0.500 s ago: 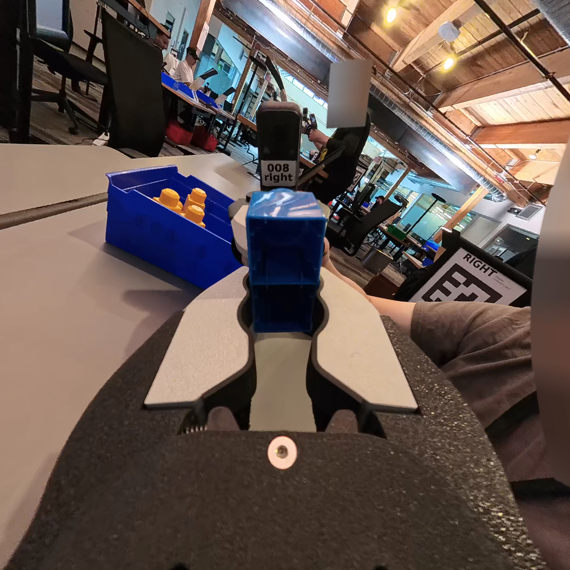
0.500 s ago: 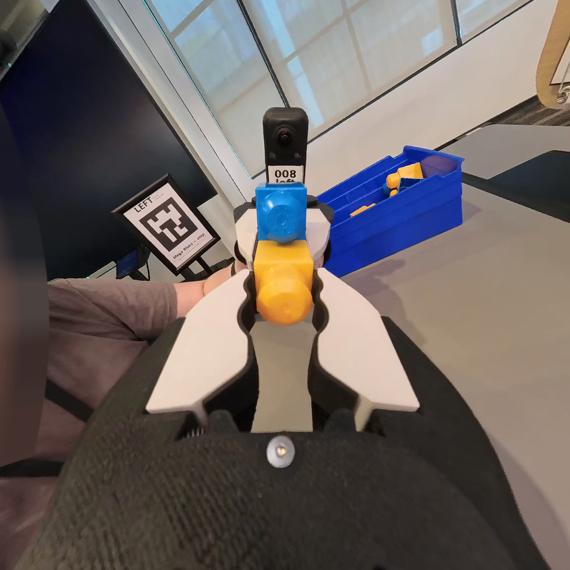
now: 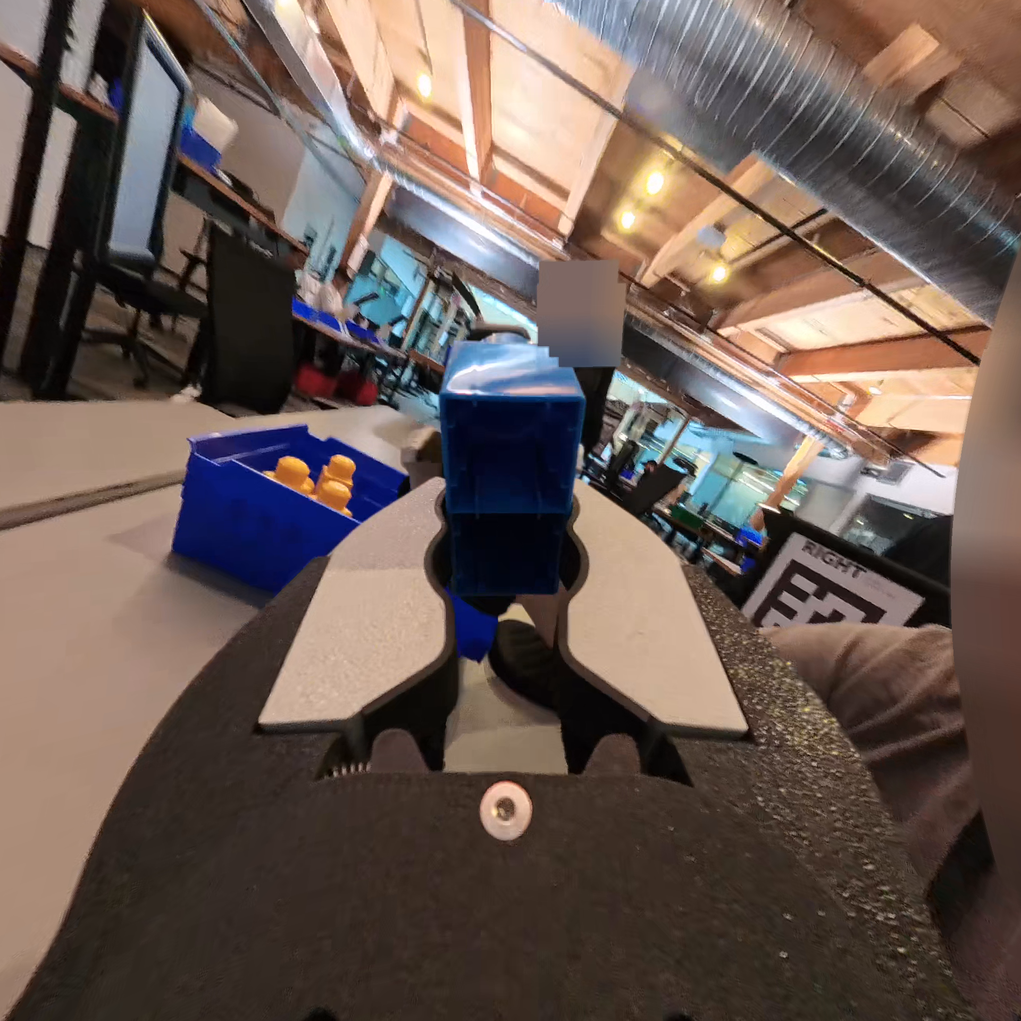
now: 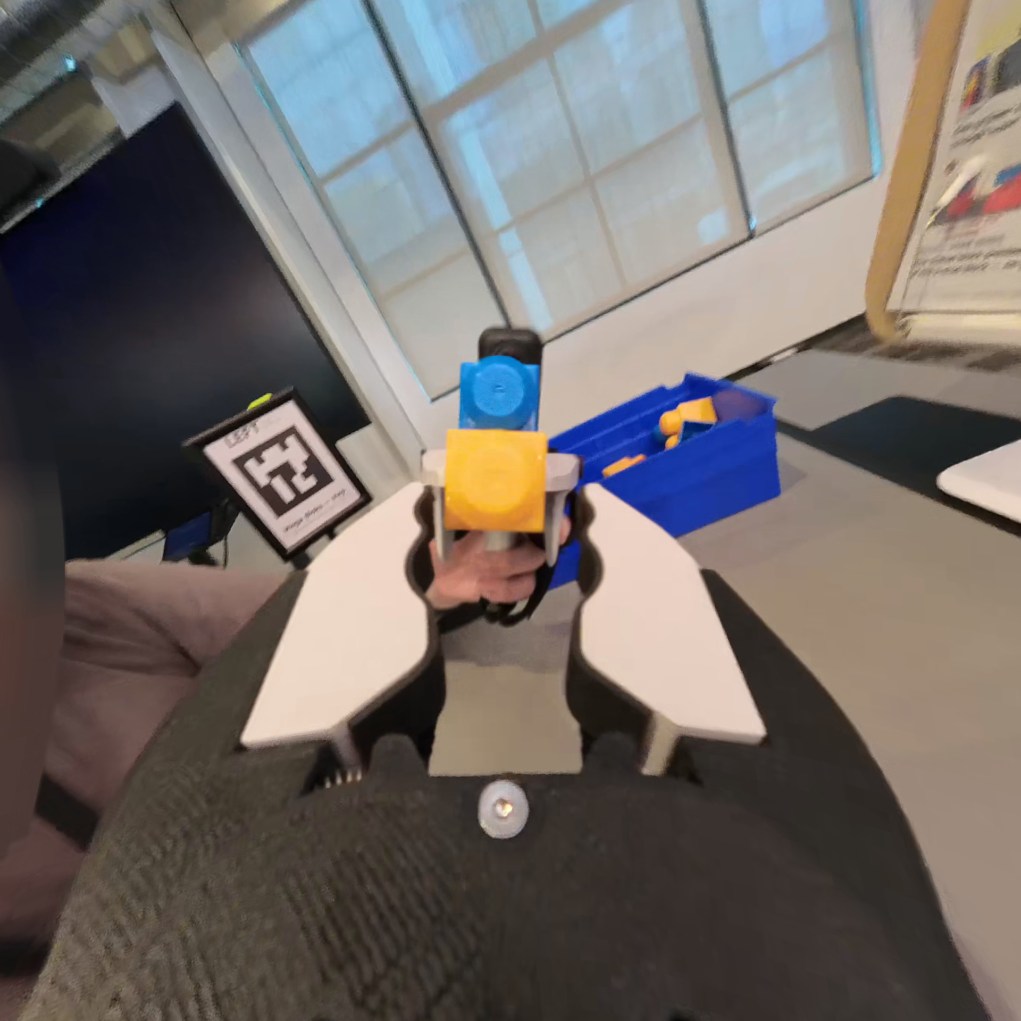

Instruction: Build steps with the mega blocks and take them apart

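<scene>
Blocks (image 3: 511, 475) were pinched in the left gripper (image 3: 505, 544), studs facing the right gripper (image 4: 500, 544), whose fingers sat spread, probably for regrabbing.

A framed marker sign (image 4: 278, 476) stands before a dark screen (image 4: 138, 309), beneath tall windows (image 4: 552, 154)

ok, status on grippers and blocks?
Left gripper shut on blue block, yellow block stuck on its far face. Right gripper open, empty, facing the yellow block. Nothing between them; blue bin off aside.
</scene>
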`<state>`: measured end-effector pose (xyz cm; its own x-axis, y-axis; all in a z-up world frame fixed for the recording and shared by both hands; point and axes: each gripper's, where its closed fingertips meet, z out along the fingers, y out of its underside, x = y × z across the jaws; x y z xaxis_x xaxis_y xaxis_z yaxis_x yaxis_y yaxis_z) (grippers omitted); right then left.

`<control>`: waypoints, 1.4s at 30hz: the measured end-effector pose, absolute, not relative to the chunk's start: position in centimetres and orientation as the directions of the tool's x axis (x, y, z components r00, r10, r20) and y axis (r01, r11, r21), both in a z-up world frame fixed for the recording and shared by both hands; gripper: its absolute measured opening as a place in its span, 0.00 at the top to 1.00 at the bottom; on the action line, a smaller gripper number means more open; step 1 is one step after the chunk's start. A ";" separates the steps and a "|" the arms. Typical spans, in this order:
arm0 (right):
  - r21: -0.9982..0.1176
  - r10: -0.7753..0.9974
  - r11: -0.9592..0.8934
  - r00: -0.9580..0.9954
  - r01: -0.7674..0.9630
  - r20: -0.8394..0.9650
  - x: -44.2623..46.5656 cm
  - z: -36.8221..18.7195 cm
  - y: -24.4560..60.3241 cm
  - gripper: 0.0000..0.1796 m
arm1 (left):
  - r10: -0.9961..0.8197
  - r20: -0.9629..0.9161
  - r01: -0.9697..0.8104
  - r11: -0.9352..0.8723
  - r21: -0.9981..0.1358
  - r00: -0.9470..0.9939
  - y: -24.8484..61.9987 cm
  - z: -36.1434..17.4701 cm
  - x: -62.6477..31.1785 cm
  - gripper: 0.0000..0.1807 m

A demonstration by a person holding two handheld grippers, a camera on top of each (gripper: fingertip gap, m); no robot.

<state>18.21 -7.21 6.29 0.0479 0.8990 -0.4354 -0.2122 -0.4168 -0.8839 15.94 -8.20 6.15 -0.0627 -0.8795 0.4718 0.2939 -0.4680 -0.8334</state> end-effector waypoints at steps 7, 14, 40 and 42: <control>-0.797 0.869 -0.475 -0.057 -0.372 -0.491 16.2 6.4 -8.4 0.69 | -0.875 0.480 0.328 -0.471 -0.819 -0.057 -8.4 5.8 16.1 0.80; -0.922 0.936 -0.336 0.041 -0.191 -0.349 18.8 8.5 -8.8 0.80 | -0.891 0.449 0.247 -0.451 -0.858 -0.067 -8.9 6.1 16.2 0.72; -0.426 0.675 -0.586 0.706 0.689 0.214 48.7 -8.7 -0.2 0.79 | -0.943 0.325 0.167 -0.333 -0.928 -0.072 -10.5 7.7 15.4 0.75; -0.407 0.651 -0.611 0.724 0.678 0.228 49.2 -8.8 -0.1 0.79 | -0.940 0.331 0.170 -0.340 -0.925 -0.077 -10.5 7.7 15.4 0.75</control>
<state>49.23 -0.12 -8.79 0.7238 0.6513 0.2278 0.6784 -0.6114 -0.4074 15.44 -10.48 7.72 -0.0773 -0.9404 0.3313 0.1698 -0.3398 -0.9250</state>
